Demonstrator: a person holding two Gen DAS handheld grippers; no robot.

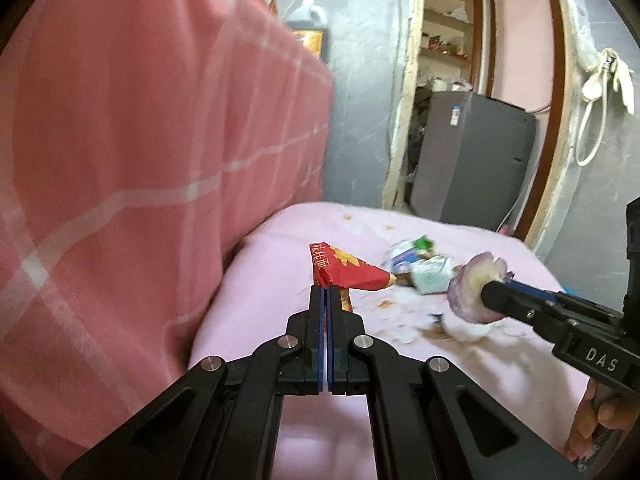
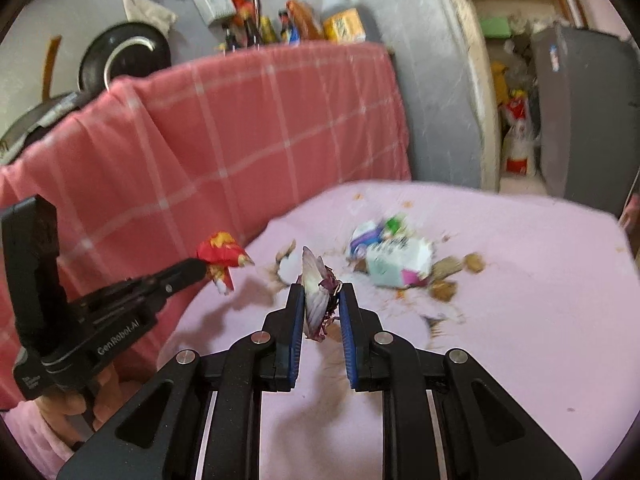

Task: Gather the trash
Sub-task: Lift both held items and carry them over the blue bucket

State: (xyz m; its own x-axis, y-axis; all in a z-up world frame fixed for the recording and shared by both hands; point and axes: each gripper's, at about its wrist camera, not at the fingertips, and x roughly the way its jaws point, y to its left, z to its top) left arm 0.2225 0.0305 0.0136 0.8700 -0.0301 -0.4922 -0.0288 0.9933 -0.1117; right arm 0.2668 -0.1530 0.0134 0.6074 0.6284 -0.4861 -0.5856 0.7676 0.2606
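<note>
My left gripper is shut on a folded red wrapper with yellow print and holds it above the pink-covered surface. In the right wrist view that left gripper comes in from the left with the red wrapper at its tip. My right gripper is shut on a purple-and-white onion piece, upright between the blue pads. The left wrist view shows the right gripper on the right, lifting the onion piece off the surface.
A heap of trash lies further back on the pink surface: a white carton, small wrappers and brown scraps. A red checked cloth rises along the left. A grey cabinet stands behind.
</note>
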